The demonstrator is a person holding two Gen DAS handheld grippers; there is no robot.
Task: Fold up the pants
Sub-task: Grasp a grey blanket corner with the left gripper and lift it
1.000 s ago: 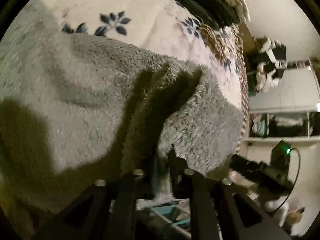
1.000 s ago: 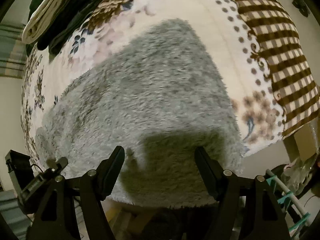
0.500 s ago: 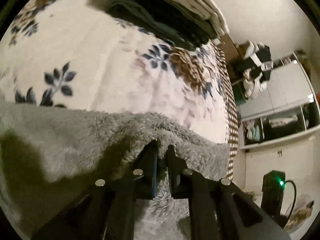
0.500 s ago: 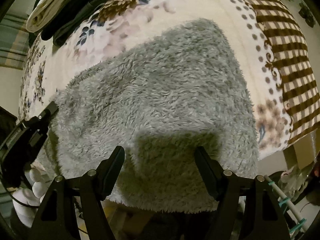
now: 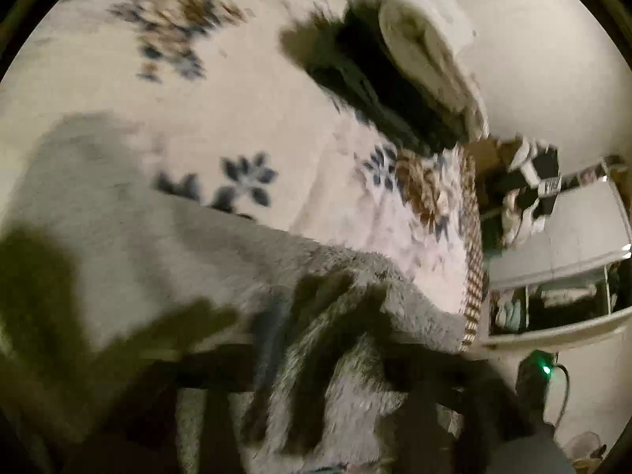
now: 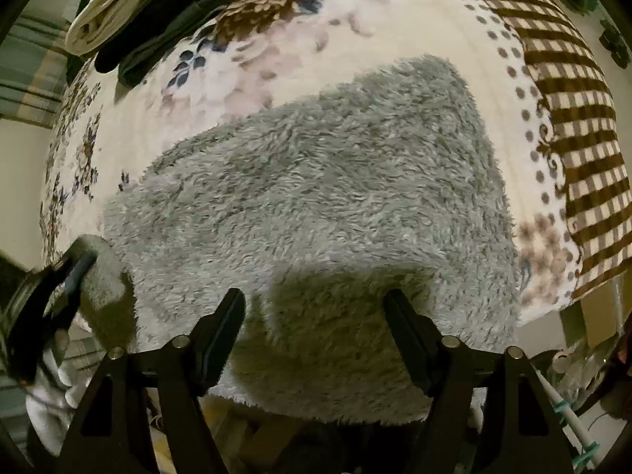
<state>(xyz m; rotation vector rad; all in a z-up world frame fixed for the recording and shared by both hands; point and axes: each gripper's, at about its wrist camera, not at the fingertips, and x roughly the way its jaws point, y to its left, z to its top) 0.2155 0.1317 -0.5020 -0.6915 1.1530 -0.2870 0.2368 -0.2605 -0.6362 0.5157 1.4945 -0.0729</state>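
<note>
The grey fleece pants [image 6: 316, 197] lie folded on the floral bedspread [image 6: 395, 31], their near edge hanging over the bed's front. My right gripper [image 6: 314, 316] is open, its fingers hovering over that near edge without holding it. The left wrist view is blurred: the pants [image 5: 130, 237] fill the lower left, and a bunched fold [image 5: 335, 339] rises between my left gripper's fingers [image 5: 272, 335]. In the right wrist view the left gripper [image 6: 79, 268] sits at the pants' left corner, shut on a lifted flap of fleece.
A stack of folded dark and cream clothes [image 6: 130, 19] lies at the bed's far corner, also in the left wrist view [image 5: 395, 71]. A brown checked border [image 6: 572, 118] runs along the bed's right side. White shelves [image 5: 561, 276] and a device with a green light [image 5: 545, 371] stand beyond the bed.
My left gripper has carried its pinched corner of the pants back toward the near left edge. The right gripper has stayed open over the near edge.
</note>
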